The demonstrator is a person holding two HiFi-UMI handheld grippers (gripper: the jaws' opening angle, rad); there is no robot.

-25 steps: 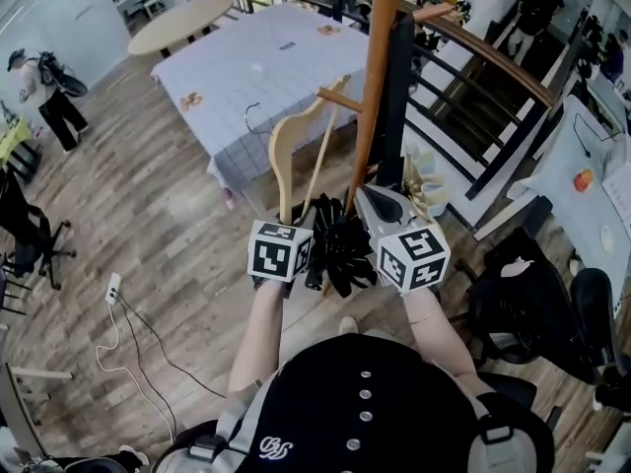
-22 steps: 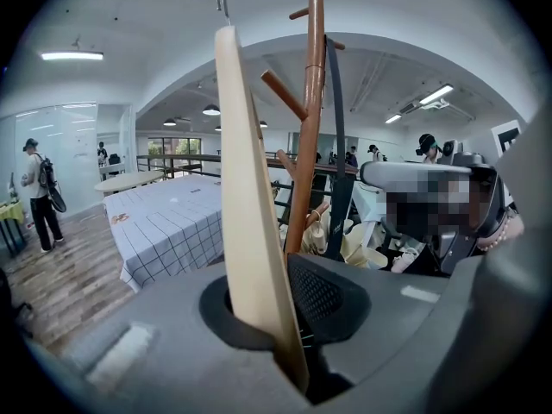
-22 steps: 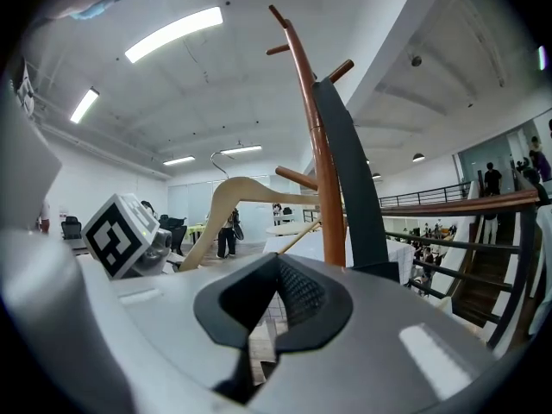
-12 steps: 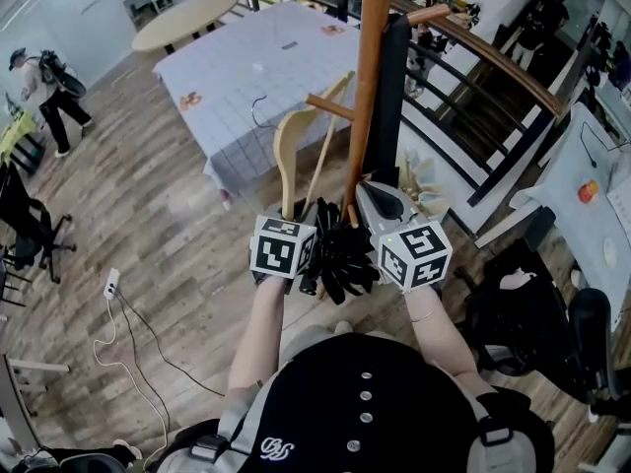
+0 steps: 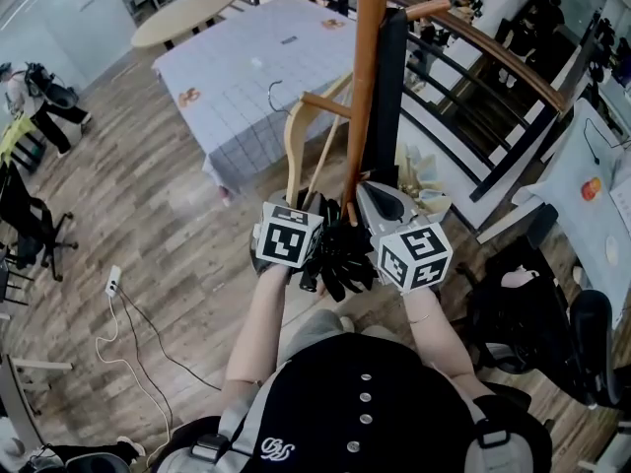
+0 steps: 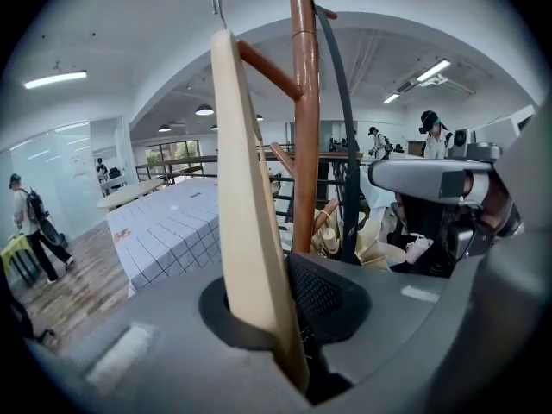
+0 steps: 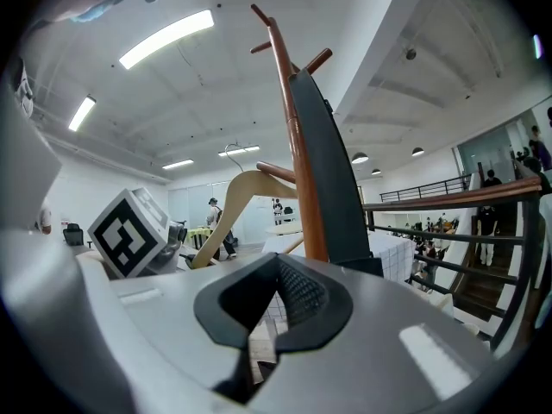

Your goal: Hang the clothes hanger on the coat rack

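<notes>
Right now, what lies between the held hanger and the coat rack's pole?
A rack peg slants from the pole toward the hanger; the left gripper view shows it. Whether peg and hanger touch is unclear.

The clothes hanger (image 6: 246, 188) is made of pale, smooth, matt wood, with a thin metal hook (image 6: 216, 3). The coat rack (image 6: 304, 145) is finished in glossy reddish-brown wood. Behind it, a table (image 5: 237, 87) is covered in checked cloth.

Rect. table (image 5: 237, 82), white checked cloth, centre-rear. Round table (image 5: 182, 16), pale top, behind it. Wood-plank floor (image 5: 148, 205). White power strip (image 5: 113, 282) on floor, left. Black office chair (image 5: 20, 215) at left edge. Person (image 5: 54, 124) w/ backpack (image 5: 57, 93) standing far left. Black railing (image 5: 493, 55), wood top rail, right. White desk (image 5: 577, 180) far right.
</notes>
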